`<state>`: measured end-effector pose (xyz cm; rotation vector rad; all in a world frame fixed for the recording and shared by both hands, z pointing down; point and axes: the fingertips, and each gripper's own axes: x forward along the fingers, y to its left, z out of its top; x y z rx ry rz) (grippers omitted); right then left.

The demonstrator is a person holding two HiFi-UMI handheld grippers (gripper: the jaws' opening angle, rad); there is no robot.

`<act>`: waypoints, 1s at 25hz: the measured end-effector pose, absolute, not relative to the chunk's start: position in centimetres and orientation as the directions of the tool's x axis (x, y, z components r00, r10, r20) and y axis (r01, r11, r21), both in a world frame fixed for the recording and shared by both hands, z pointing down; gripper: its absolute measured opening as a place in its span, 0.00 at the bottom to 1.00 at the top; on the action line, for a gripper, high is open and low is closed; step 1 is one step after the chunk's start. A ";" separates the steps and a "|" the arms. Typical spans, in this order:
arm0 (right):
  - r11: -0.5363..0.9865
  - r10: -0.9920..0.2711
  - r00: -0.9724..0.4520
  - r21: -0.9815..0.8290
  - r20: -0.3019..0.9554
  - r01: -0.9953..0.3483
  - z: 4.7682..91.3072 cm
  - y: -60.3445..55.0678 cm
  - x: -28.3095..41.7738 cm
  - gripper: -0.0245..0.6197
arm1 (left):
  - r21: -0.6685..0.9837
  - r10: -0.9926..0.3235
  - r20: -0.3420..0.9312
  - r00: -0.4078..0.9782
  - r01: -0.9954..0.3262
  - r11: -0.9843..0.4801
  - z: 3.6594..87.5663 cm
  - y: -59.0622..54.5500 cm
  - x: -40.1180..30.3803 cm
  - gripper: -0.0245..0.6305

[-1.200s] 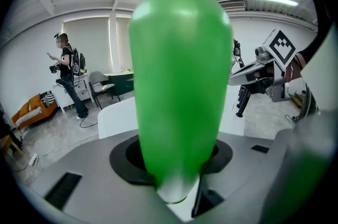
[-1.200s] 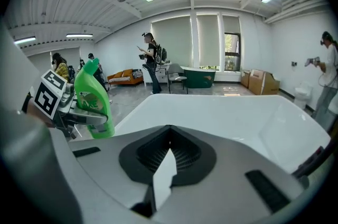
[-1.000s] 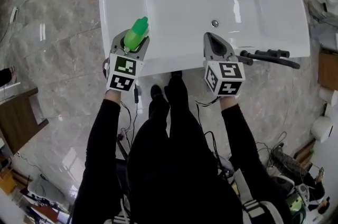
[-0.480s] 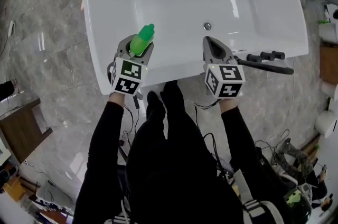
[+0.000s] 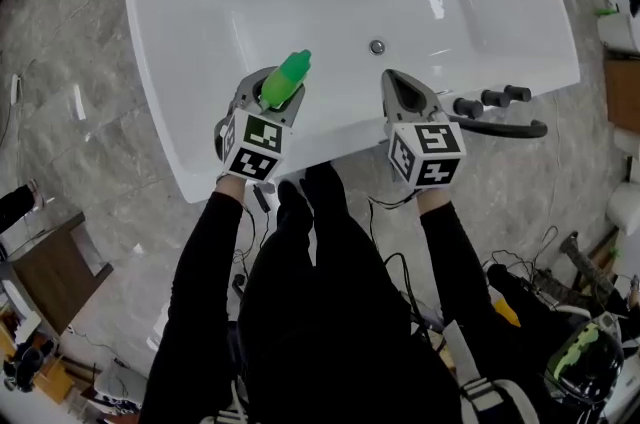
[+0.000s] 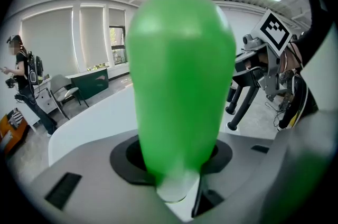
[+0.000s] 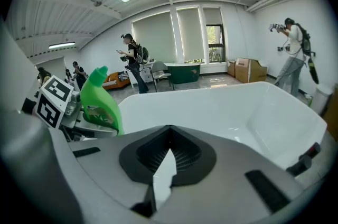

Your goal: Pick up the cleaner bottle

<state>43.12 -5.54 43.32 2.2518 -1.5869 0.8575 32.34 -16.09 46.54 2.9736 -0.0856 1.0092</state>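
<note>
Found the cleaner bottle, green, clamped between the jaws of the left hand-held gripper, off any surface and raised over the near rim of a white bathtub. Confirmed the grip in the left gripper view: green body of the bottle fills the frame, seated in the dark recess between both jaws, pads pressed on it. Noted the bottle's capped end pointing away from the person, tilted toward the tub's inside.

Found the right hand-held gripper narrow, jaws drawn together to a point with only a thin slit between, holding nothing. Placed it over the same near rim, well apart from the left one, to the right of it. Saw from the right gripper view the bottle off to the left, label toward the camera, and the tub's white basin ahead.

Recorded a black tap fitting on the tub's rim just beside the right hand-held gripper. Recorded a grey marbled floor around the tub. Noted several people standing at the back of the room in both gripper views.
</note>
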 end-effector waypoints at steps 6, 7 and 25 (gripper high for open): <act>-0.374 -0.764 0.248 -0.096 0.596 -0.922 43.7 -5.1 44.4 0.04 | -0.005 -0.004 0.600 0.800 -0.001 -1.000 46.8 -14.5 35.4 0.33; -0.373 -0.765 0.246 -0.098 0.595 -0.923 43.7 -5.1 44.5 0.04 | -0.003 0.001 0.599 0.801 0.004 -1.000 46.9 -14.3 35.7 0.33; -0.368 -0.768 0.237 -0.106 0.595 -0.924 43.4 -5.7 44.1 0.04 | 0.016 0.018 0.603 0.797 0.010 -1.000 46.9 -14.7 36.0 0.33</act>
